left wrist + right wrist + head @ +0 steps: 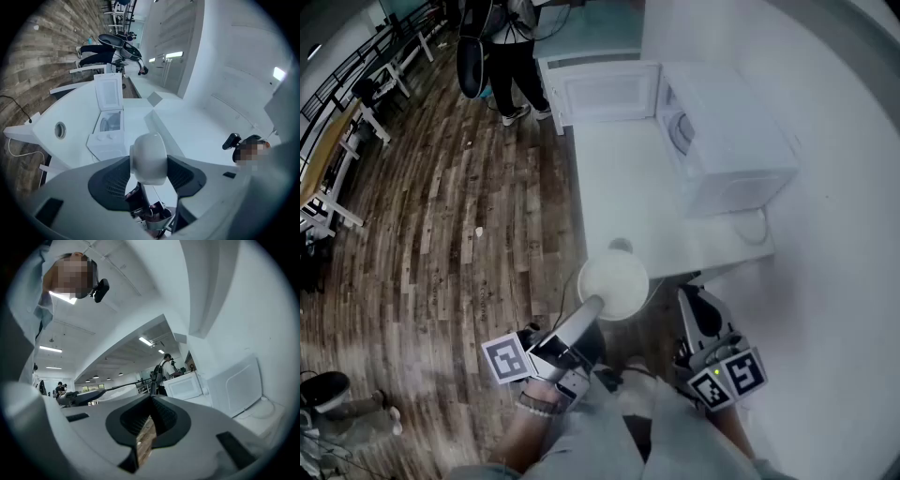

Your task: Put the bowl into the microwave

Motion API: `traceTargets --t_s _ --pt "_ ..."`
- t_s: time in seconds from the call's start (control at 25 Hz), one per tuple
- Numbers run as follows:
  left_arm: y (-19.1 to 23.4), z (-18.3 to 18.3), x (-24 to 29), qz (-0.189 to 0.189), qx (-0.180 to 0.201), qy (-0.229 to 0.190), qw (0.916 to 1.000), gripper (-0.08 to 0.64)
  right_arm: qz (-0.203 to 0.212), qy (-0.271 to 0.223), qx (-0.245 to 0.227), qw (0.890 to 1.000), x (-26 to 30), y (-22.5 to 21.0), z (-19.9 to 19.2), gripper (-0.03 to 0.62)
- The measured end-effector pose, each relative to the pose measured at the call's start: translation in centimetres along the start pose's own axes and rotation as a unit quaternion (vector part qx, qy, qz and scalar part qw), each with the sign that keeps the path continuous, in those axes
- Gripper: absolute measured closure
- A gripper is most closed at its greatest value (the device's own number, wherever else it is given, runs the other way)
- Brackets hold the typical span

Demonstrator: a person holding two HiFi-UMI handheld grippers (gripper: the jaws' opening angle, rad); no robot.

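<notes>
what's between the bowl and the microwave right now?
Only bare white table, plus a small round hole in it just past the bowl. Nothing stands before the microwave. The head view shows this.

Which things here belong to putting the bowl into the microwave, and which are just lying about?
Job in hand:
bowl, held by the left hand-held gripper; microwave, door open; table.

Lying about:
cable beside the microwave; standing person; right hand-held gripper, shut and empty.
</notes>
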State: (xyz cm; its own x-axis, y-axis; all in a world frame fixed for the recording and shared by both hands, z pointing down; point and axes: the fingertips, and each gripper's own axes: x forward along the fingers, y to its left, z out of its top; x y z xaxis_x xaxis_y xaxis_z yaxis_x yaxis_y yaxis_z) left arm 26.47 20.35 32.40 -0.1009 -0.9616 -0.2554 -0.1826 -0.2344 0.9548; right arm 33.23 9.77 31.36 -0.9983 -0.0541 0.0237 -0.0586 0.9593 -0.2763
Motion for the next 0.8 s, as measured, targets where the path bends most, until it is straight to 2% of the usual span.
traceTargets --t_s 0.56,0.8 --pt "0.0 0.4 0.2 -0.002 -0.003 0.002 1.0 0.324 -0.007 0.004 0.003 1.0 0.5 -0.2 -0.1 0.589" --pt "0.1 1.6 -0.6 -0.005 -0.008 -0.013 0.9999 0.324 -0.004 0.006 0.004 1.0 1.4 0.4 -0.4 0.589"
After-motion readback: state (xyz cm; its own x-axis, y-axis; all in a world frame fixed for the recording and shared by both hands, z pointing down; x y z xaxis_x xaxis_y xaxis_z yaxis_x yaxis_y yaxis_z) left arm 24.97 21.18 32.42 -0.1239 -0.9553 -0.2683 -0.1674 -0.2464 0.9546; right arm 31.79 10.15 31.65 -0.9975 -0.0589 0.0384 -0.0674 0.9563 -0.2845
